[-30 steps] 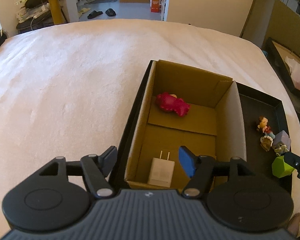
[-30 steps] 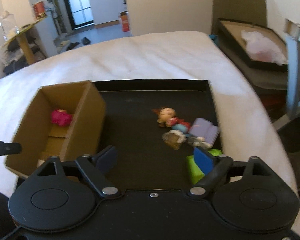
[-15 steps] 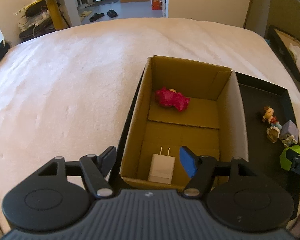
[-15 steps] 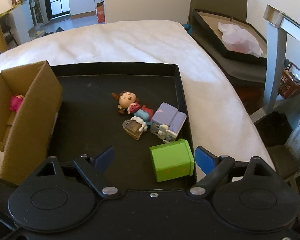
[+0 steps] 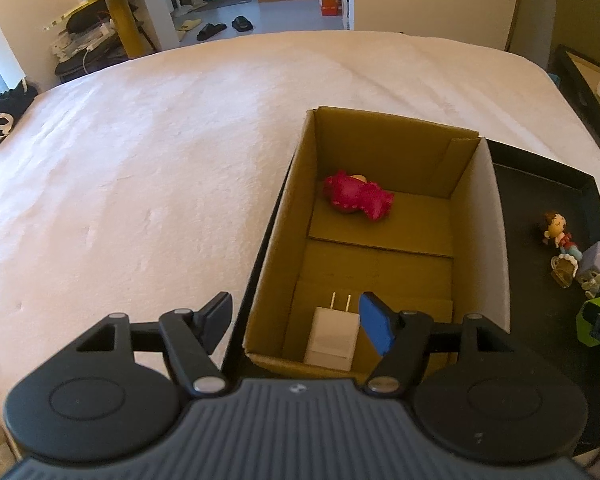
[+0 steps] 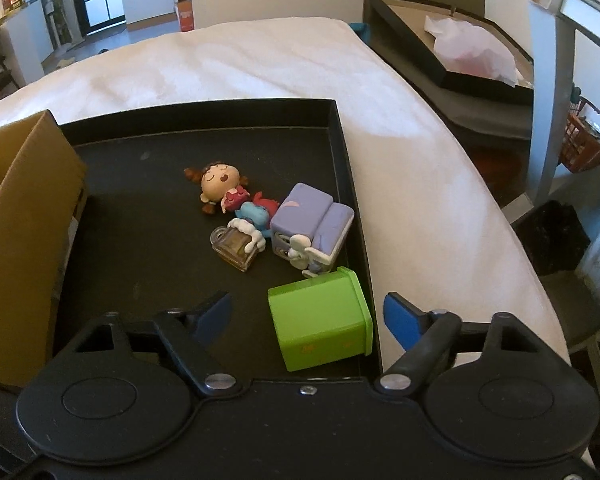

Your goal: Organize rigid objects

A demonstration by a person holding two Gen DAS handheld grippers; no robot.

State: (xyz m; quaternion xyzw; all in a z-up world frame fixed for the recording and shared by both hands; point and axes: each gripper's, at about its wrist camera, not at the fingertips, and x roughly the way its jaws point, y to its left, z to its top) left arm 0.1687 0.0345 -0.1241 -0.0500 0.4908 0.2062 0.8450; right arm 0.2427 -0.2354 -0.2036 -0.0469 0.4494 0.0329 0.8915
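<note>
A green block (image 6: 320, 320) lies on its side in the near right corner of the black tray (image 6: 140, 220). My right gripper (image 6: 308, 316) straddles it, and its jaws are closing with small gaps still left at both pads. Just beyond lie a doll figure (image 6: 220, 184), a small amber bottle (image 6: 236, 248) and a purple block toy (image 6: 308, 216). My left gripper (image 5: 296, 320) hangs open over the near left corner of the cardboard box (image 5: 380, 148), holding nothing. Inside the box are a white plug charger (image 5: 332, 336) and a pink toy (image 5: 358, 196).
The tray and box rest on a white bedcover (image 5: 140, 160), whose edge drops off at the right (image 6: 460, 208). Past that edge are a second black tray with crumpled paper (image 6: 472, 44) and a grey chair frame (image 6: 548, 80). A yellow table (image 5: 120, 8) stands far left.
My right gripper swung to the right and came down, so the green block now sits between its fingers, which stand slightly narrower. The left gripper has tilted a little and stays open.
</note>
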